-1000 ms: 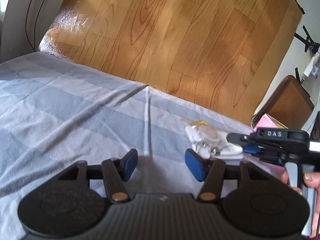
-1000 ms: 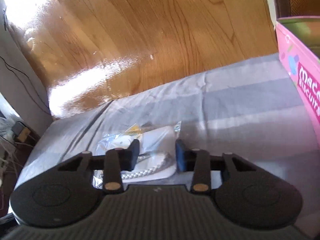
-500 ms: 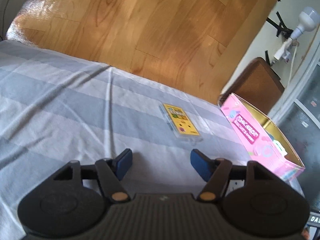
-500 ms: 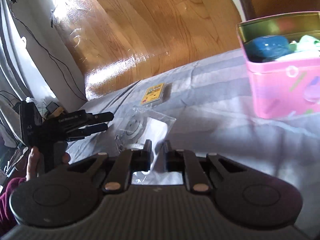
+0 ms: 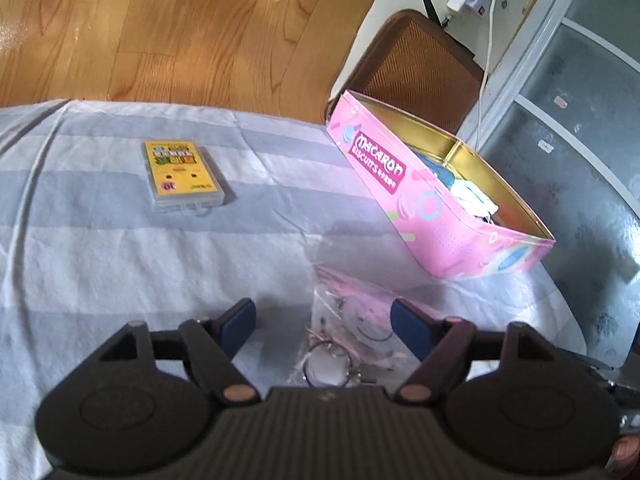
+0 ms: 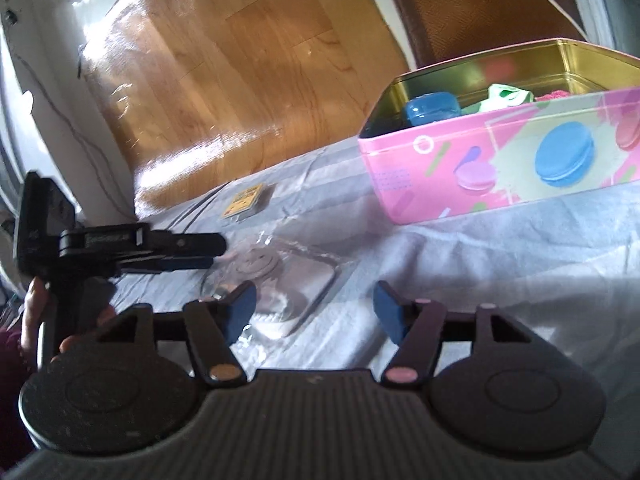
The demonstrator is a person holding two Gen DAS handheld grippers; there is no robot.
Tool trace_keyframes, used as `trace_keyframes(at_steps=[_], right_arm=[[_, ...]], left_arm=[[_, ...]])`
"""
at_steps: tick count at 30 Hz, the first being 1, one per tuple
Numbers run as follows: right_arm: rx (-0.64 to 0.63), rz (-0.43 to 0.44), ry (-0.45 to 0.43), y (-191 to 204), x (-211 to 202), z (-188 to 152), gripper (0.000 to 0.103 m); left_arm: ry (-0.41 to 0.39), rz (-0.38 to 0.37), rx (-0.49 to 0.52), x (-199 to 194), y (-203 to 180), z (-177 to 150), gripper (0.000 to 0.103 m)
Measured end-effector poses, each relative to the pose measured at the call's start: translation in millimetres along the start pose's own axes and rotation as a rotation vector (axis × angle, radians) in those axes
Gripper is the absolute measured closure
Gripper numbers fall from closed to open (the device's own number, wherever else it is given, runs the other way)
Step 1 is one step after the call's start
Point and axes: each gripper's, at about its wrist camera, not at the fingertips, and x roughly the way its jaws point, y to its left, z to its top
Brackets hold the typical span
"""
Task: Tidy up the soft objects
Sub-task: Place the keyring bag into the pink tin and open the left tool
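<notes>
The bag (image 6: 276, 280) has just been released on the bed (image 5: 100, 264): both hand-held grippers, left (image 5: 324, 320) and right (image 6: 314, 308), are opened, nothing clamped. The tin (image 6: 500, 160) is still awaited.

The striped bed sheet (image 5: 100, 264) lies bare and open across its left and middle, broken only by the flat yellow card case (image 5: 182, 176). To the right, the pink biscuit tin (image 5: 384, 168) stands open-topped, its walls blocking any level approach; entry is only from above. A clear plastic bag (image 5: 352, 320) lies in front of the tin, close to it. The left gripper (image 6: 216, 252) reaches over the bag's far edge, crowding that side.
</notes>
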Motion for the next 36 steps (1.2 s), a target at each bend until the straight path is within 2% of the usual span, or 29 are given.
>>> trace_keyframes(at_steps=[3, 6, 8, 11, 15, 19, 23, 27, 32, 34, 36], right_arm=[[-0.083, 0.009, 0.07, 13, 9, -5, 0.033], [-0.172, -0.034, 0.077, 28, 22, -9, 0.033], [-0.224, -0.05, 0.077, 39, 32, -9, 0.043], [-0.239, -0.111, 0.047, 40, 38, -7, 0.049], [-0.202, -0.103, -0.091, 30, 15, 10, 0.052], [-0.229, -0.142, -0.242, 27, -8, 34, 0.052], [-0.194, -0.218, -0.312, -2, -15, 58, 0.052], [-0.152, -0.321, -0.325, -41, -11, 72, 0.052], [-0.1, -0.441, -0.278, -80, 1, 79, 0.051], [-0.081, -0.546, -0.31, -92, 3, 78, 0.05], [-0.014, -0.572, -0.345, -104, -5, 79, 0.05]], left_arm=[[0.009, 0.007, 0.045, 0, -11, -5, 0.026], [0.029, 0.003, 0.064, 1, -24, -10, 0.027], [0.041, 0.007, 0.084, 3, -35, -15, 0.029], [0.015, 0.063, 0.126, -1, -51, -16, 0.029], [-0.058, -0.016, 0.095, -24, -59, 5, 0.031], [-0.141, -0.064, 0.157, -31, -89, 39, 0.031], [-0.167, -0.098, 0.252, -5, -123, 68, 0.031], [-0.099, -0.132, 0.261, 48, -145, 87, 0.032], [-0.016, -0.105, 0.273, 108, -167, 91, 0.032], [-0.016, -0.066, 0.273, 116, -171, 92, 0.034], [-0.046, -0.053, 0.276, 109, -170, 92, 0.034]])
